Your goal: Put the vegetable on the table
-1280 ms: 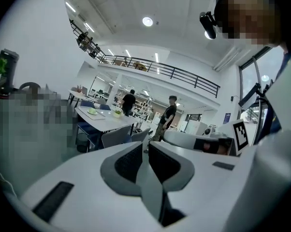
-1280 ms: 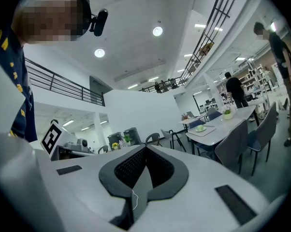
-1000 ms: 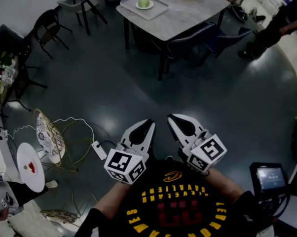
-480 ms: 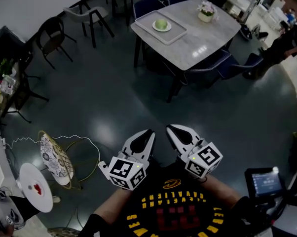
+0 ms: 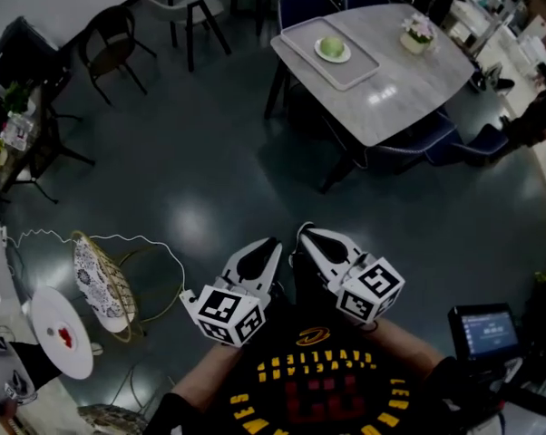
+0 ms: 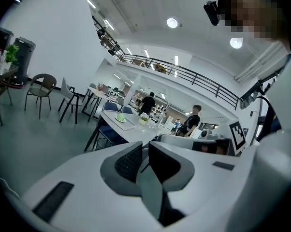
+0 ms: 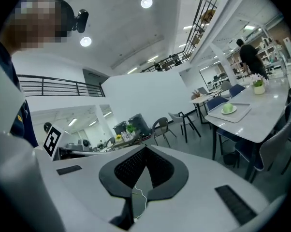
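A round green vegetable lies on a small plate on a grey tray at one end of a grey table, far ahead of me. The same vegetable is small in the left gripper view and in the right gripper view. I hold both grippers close to my chest, well away from the table. My left gripper has a narrow gap between its pads and holds nothing. The right gripper is shut and empty, its pad tips touching.
A flower pot stands on the table, with blue chairs tucked beside it. Dark chairs stand at the back left. A wire chair and a small white round table stand at my left. Dark floor lies between.
The table with the tray has slid right and lower in the head view as the view swings. Both grippers stay in front of my chest with the same jaw positions.
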A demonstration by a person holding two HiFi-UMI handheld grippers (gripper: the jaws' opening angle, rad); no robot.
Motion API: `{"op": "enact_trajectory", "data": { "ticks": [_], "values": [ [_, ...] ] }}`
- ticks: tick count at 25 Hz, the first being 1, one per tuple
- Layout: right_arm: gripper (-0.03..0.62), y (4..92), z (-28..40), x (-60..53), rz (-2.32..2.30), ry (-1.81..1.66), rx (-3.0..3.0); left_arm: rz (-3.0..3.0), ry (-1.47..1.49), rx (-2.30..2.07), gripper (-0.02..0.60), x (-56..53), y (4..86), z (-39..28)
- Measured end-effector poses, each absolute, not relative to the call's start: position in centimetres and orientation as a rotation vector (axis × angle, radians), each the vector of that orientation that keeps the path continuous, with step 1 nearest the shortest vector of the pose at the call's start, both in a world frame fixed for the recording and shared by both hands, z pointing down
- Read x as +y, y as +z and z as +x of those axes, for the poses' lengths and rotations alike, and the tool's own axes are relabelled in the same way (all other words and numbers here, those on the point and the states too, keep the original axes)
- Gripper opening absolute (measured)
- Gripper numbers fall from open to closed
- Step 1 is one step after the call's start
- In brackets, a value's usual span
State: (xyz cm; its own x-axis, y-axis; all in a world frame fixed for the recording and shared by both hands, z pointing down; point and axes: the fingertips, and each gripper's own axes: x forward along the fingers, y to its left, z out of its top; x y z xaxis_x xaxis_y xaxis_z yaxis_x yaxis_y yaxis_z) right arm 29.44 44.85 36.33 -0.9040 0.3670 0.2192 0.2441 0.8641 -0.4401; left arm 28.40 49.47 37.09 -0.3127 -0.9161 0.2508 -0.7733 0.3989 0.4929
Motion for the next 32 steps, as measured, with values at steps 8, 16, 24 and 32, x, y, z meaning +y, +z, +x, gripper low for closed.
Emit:
{"op": "enact_trajectory", "data": {
  "ticks": [8,16,24,32],
  "values": [
    [0.005,36.7,20.0,42.6,-0.631,0.639,-2.707,1.282,-0.378,-2.252,0.043,47.7,38.1,19.8],
    [0.005,36.2,11.7,34.6,-0.649,0.755,-2.681,1.253,-0.335,-2.275,0.043,40.1,36.9,11.8],
    [0.005,37.1,7.1,25.7,-0.554,0.844,-2.679,1.264,-0.334,-2.280,0.043,33.0,36.4,6.4],
    [0.005,38.0,1.4,21.2,-0.430,0.821,-2.720,1.306,-0.351,-2.205,0.043,29.0,37.8,-0.4]
  ]
}}
